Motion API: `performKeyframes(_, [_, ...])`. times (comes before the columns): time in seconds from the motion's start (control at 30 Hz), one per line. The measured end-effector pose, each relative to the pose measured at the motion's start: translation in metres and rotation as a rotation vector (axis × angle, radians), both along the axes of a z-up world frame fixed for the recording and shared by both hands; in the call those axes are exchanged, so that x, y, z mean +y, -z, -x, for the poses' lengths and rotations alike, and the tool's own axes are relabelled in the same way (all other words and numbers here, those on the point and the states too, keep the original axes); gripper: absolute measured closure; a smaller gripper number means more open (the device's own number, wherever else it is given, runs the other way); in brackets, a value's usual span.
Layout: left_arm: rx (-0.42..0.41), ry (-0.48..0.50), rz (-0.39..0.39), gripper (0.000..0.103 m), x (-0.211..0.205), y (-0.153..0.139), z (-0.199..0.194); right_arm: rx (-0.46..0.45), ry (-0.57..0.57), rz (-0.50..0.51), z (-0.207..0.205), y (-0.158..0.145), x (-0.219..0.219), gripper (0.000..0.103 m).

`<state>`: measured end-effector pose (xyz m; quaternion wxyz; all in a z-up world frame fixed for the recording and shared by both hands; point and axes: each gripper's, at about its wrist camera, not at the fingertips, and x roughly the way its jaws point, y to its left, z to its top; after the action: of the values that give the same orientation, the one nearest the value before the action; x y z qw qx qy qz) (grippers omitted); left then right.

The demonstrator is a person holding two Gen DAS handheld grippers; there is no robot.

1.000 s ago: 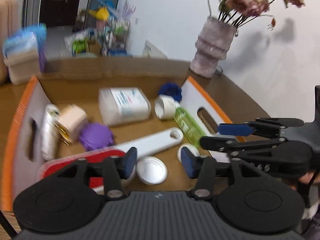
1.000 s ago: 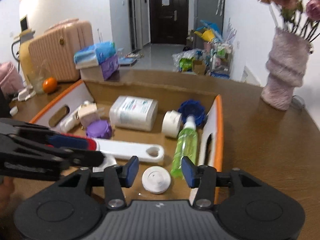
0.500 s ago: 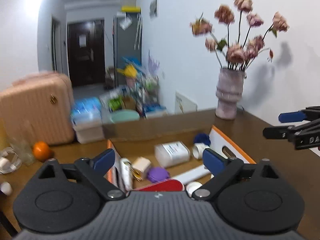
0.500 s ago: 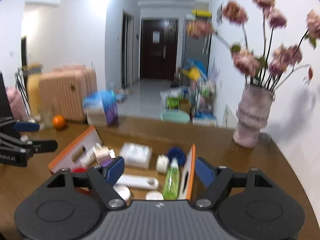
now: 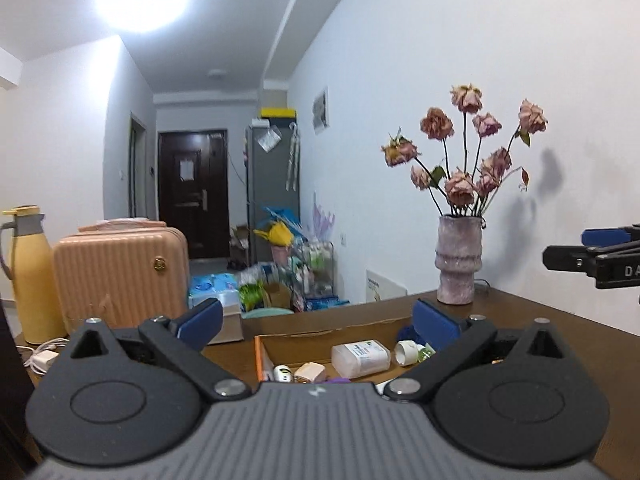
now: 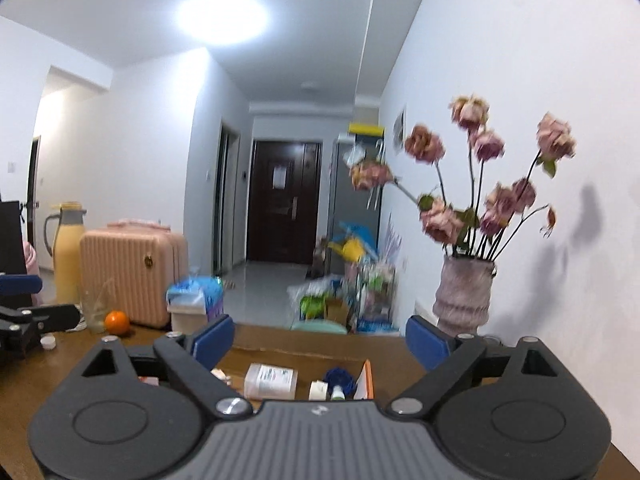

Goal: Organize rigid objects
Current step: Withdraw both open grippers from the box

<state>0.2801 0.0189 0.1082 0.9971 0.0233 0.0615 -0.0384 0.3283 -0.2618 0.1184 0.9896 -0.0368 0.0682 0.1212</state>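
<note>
A cardboard box (image 5: 320,330) with orange-edged flaps sits on the brown table and holds a white tub (image 5: 361,357), a white roll (image 5: 407,353), a blue cap (image 6: 339,377) and other small items. The box also shows in the right wrist view (image 6: 304,354). My left gripper (image 5: 318,322) is wide open and empty, raised above and behind the box. My right gripper (image 6: 320,338) is wide open and empty, also raised behind the box. Each gripper's fingers show at the other view's edge.
A vase of dried roses (image 5: 458,266) stands at the table's far right by the wall. A pink suitcase (image 5: 120,276), a yellow flask (image 5: 30,276), an orange (image 6: 117,322) and a tissue pack (image 6: 196,308) stand at the left. A hallway with clutter lies beyond.
Both grippers have lifted up and back from inside the box and opened wide. The box contents now sit low and far in both views.
</note>
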Motion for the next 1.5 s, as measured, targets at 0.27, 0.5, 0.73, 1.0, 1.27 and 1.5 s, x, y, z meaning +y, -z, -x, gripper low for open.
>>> performKeyframes(0.27, [-0.033, -0.039, 0.026, 0.000, 0.011, 0.015, 0.039, 0.031, -0.001, -0.042, 0.027, 0.032, 0.000, 0.009])
performKeyframes(0.5, [-0.036, -0.056, 0.062, 0.000, 0.021, 0.024, 0.107, 0.069, -0.007, -0.054, 0.082, 0.055, -0.001, 0.009])
performKeyframes(0.73, [-0.101, -0.081, -0.024, 0.000, 0.015, 0.053, 0.168, 0.044, -0.040, -0.037, 0.140, 0.076, 0.007, 0.007])
performKeyframes(1.0, [-0.051, -0.077, 0.052, 0.000, 0.018, 0.070, 0.200, 0.033, -0.043, -0.042, 0.192, 0.090, 0.017, 0.002])
performKeyframes(1.27, [-0.069, -0.089, 0.035, 0.000, 0.006, 0.069, 0.214, 0.035, -0.058, 0.022, 0.234, 0.101, 0.035, 0.000])
performKeyframes(1.5, [-0.077, -0.081, 0.042, 0.000, 0.004, 0.068, 0.219, 0.018, -0.032, -0.017, 0.242, 0.097, 0.034, 0.000])
